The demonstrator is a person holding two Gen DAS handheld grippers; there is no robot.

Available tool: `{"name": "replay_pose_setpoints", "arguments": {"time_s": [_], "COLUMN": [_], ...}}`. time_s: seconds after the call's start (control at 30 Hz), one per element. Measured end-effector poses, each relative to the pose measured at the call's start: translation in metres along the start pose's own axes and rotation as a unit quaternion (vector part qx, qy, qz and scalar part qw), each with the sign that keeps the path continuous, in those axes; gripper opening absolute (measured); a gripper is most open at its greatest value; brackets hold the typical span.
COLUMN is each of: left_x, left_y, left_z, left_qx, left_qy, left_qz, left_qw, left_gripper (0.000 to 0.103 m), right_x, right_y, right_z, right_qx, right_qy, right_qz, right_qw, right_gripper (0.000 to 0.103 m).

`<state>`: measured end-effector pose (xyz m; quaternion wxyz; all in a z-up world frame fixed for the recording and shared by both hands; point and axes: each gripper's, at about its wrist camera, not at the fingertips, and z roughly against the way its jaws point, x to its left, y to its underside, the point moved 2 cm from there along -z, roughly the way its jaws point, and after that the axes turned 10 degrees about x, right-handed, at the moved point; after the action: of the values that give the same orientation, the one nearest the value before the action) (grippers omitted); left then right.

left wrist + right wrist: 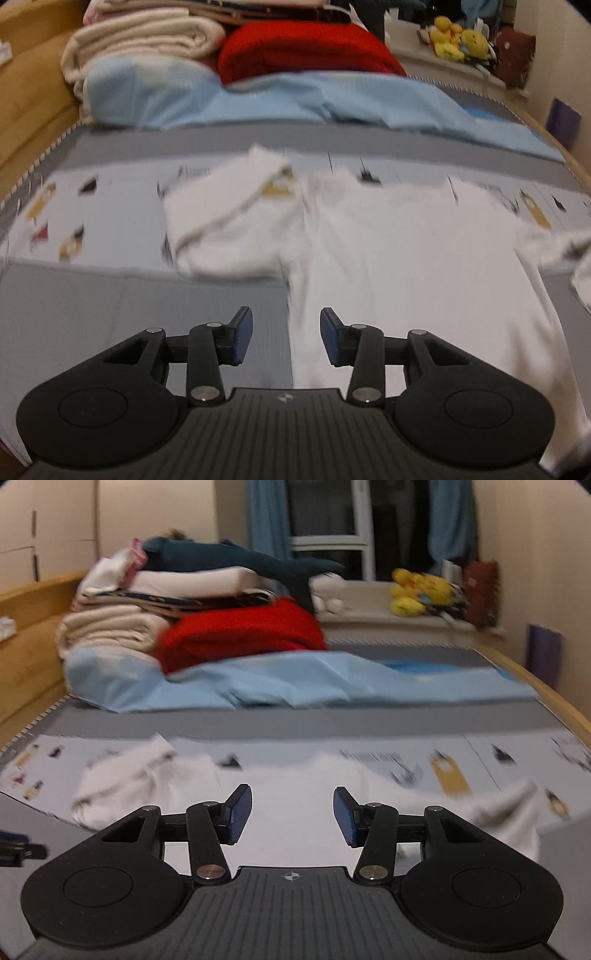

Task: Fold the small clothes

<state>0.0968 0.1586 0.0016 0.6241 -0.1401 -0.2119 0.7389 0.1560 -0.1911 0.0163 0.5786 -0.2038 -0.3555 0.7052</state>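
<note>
White garment spread flat on the bed under my two claws
Left claw (286,336) and right claw (292,818) both spread, pinching nothing; white garment (399,258) lies below, blue sheet (295,99) and red blanket (240,631) bunched well beyond

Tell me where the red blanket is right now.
The red blanket lies at the far end of the bed, left of centre in the right wrist view, beside the cream folded bedding and just behind the rumpled light blue sheet.

My left tool (286,338) camera tilts down close over the white garment (388,258) on the bed (74,314). My right tool (292,819) camera looks flatter, toward the window (332,524). Both share the garment, red blanket (306,48) and yellow toys (456,37).
</note>
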Motion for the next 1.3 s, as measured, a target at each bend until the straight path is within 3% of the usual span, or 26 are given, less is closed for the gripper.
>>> {"name": "replay_pose_setpoints", "arguments": {"time_s": [0.13, 0.2, 0.27, 0.3, 0.4, 0.57, 0.8, 0.93, 1.0, 1.03, 1.07, 1.1, 1.13, 1.2, 1.3], "left_x": [0.009, 0.017, 0.02, 0.023, 0.027, 0.036, 0.046, 0.049, 0.039, 0.034, 0.031, 0.034, 0.043, 0.074, 0.131], "left_y": [-0.055, -0.078, -0.097, -0.106, -0.129, -0.166, -0.199, -0.21, -0.211, -0.21, -0.208, -0.207, -0.207, -0.21, -0.205], "left_z": [-0.033, -0.061, -0.09, -0.105, -0.142, -0.196, -0.263, -0.283, -0.294, -0.297, -0.3, -0.303, -0.302, -0.295, -0.267], "left_qx": [-0.012, -0.011, -0.019, -0.024, -0.045, -0.07, -0.046, -0.034, -0.017, -0.023, -0.025, -0.021, -0.019, -0.004, -0.011], "left_qy": [0.012, 0.026, 0.03, 0.025, 0.018, 0.026, 0.028, 0.049, 0.05, 0.03, 0.007, -0.011, -0.006, 0.024, -0.007], "left_qz": [0.015, 0.028, 0.028, 0.025, 0.033, 0.067, 0.06, 0.09, 0.071, 0.054, 0.037, 0.03, 0.038, 0.098, 0.166], "left_qw": [0.9997, 0.9992, 0.999, 0.9991, 0.9983, 0.9949, 0.9968, 0.9941, 0.9961, 0.9978, 0.999, 0.9993, 0.9991, 0.9948, 0.9861], "left_gripper": [0.045, 0.042, 0.017, 0.012, 0.011, 0.014, 0.017, 0.045, 0.046, 0.041, 0.021, 0.01, 0.005, 0.001, 0.001], "right_x": [0.008, 0.007, 0.003, 0.0, -0.001, 0.008, 0.01, 0.014, 0.017, 0.019, 0.021, 0.023, 0.025, 0.026, 0.022], "right_y": [-0.044, -0.053, -0.05, -0.047, -0.04, -0.038, -0.036, -0.033, -0.032, -0.031, -0.03, -0.028, -0.026, -0.024, -0.024], "right_z": [-0.029, -0.046, -0.063, -0.072, -0.094, -0.114, -0.138, -0.147, -0.15, -0.152, -0.153, -0.155, -0.156, -0.157, -0.157], "right_qx": [-0.001, -0.002, 0.002, 0.016, 0.052, 0.076, 0.118, 0.135, 0.138, 0.14, 0.143, 0.146, 0.15, 0.154, 0.156], "right_qy": [-0.014, -0.026, -0.033, -0.031, -0.018, -0.029, -0.033, -0.037, -0.036, -0.035, -0.035, -0.035, -0.035, -0.032, -0.023], "right_qz": [0.003, 0.004, -0.004, -0.01, -0.026, -0.026, -0.037, -0.034, -0.025, -0.021, -0.017, -0.013, -0.008, 0.001, -0.002], "right_qw": [1.0, 1.0, 0.999, 0.999, 0.998, 0.996, 0.992, 0.99, 0.989, 0.989, 0.989, 0.989, 0.988, 0.988, 0.987], "right_gripper": [0.051, 0.044, 0.007, 0.004, 0.004, 0.005, 0.005, 0.005, 0.005, 0.005, 0.005, 0.005, 0.005, 0.005, 0.005]}}
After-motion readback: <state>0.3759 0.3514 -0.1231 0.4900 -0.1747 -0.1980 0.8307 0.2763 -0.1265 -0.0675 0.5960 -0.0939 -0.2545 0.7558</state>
